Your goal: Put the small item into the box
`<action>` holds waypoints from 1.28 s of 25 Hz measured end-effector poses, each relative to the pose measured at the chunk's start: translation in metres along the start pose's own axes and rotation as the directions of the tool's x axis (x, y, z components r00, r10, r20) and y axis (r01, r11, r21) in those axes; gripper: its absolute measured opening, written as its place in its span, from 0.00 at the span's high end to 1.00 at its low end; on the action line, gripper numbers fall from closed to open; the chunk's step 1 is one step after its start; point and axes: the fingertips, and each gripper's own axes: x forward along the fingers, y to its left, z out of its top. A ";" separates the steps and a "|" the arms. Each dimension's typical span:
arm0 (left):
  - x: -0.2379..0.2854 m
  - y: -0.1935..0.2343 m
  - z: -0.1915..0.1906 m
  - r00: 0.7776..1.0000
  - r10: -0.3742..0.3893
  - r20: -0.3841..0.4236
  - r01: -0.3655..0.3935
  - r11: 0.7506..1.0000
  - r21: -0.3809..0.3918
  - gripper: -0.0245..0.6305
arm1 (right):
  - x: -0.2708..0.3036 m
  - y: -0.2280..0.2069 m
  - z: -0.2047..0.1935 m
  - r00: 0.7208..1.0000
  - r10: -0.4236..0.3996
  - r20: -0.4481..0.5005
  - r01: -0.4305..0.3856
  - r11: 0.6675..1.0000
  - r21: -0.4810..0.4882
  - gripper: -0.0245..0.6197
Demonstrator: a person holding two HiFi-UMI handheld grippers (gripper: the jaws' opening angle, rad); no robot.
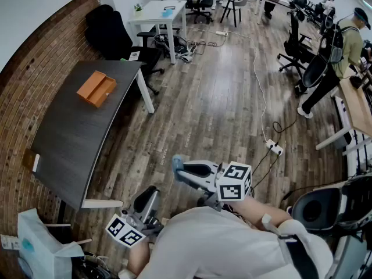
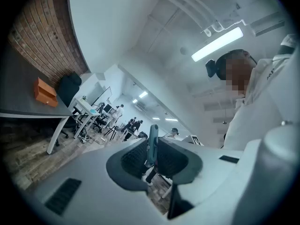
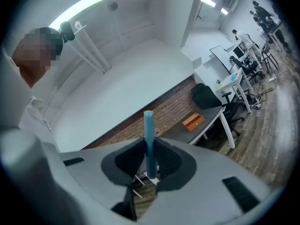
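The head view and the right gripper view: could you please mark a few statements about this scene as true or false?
1. The orange box lies on the dark table. True.
2. The right gripper is empty. False: its jaws are shut on a blue stick, which stands out past the jaw tips.
3. A brick wall runs along the far side of the table. True.
4. The floor is covered in grey carpet. False: it is a wood-plank floor, with a white cable lying across it.

Orange box (image 1: 96, 88), dark grey table (image 1: 70, 150), pale blue item (image 3: 148, 139).
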 end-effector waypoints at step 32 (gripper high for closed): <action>0.023 0.009 0.001 1.000 0.017 0.019 -0.017 1.000 -0.005 0.84 | -0.003 -0.029 0.013 0.998 -0.044 -0.039 0.042 0.998 -0.049 0.84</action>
